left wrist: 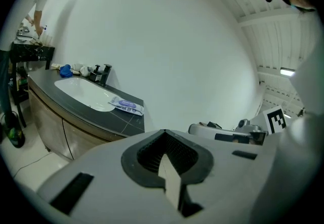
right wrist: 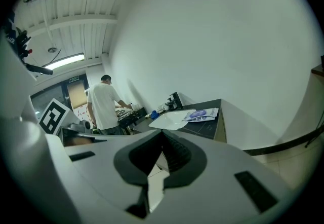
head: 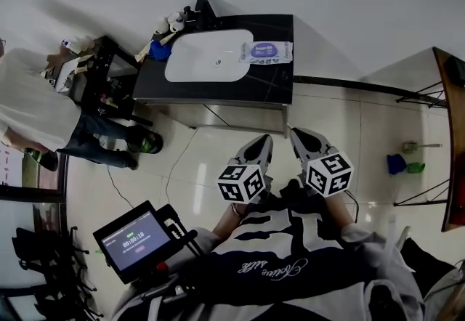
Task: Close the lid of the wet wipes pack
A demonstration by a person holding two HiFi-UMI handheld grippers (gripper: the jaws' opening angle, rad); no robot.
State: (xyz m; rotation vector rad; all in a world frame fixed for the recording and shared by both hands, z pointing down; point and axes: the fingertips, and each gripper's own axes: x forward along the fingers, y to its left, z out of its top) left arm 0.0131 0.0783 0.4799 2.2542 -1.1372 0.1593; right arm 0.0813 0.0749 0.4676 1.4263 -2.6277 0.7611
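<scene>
The wet wipes pack (head: 266, 51) is white with a purple label. It lies flat on the dark countertop (head: 272, 83), just right of the white sink (head: 207, 58). From here I cannot tell how its lid stands. The left gripper view shows the pack (left wrist: 126, 105) far off, and so does the right gripper view (right wrist: 201, 114). My left gripper (head: 260, 147) and right gripper (head: 305, 141) hang side by side over the tiled floor, close to the body and well short of the counter. Both are shut with nothing held, the left gripper (left wrist: 164, 131) and right gripper (right wrist: 162, 131) with tips meeting.
A black faucet (head: 200, 11), a blue object (head: 160, 51) and small bottles crowd the sink's far left. A person in a white shirt (head: 36, 105) stands at a cluttered black rack on the left. A timer tablet (head: 136, 240) sits at lower left. A shelf frame (head: 450, 131) stands on the right.
</scene>
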